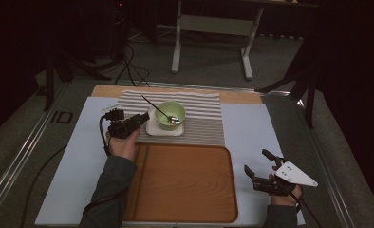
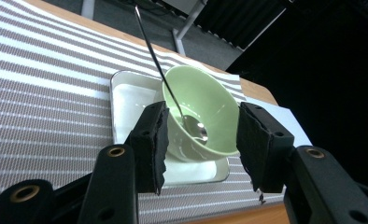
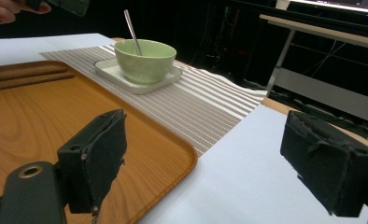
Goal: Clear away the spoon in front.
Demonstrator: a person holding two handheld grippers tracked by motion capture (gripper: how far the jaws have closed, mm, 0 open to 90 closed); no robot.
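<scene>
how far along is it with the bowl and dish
Early. Nothing looks moved yet: the green bowl with its spoon sits on the white dish on the striped mat, and the wooden tray is bare. In hand: the left tool, open, is lined up on the bowl without touching. Left: gripping and moving it. The right tool waits open.

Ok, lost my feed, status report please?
Left tool open, closing in on green bowl. Spoon in bowl, on white plate. Right tool open, idle. Nothing blocking.

Glossy, probably ceramic green bowl [image 2: 201,112]; shiny metal spoon [image 2: 166,84]; woven striped cloth mat [image 2: 46,93]; smooth wood-grain tray [image 3: 42,116].
</scene>
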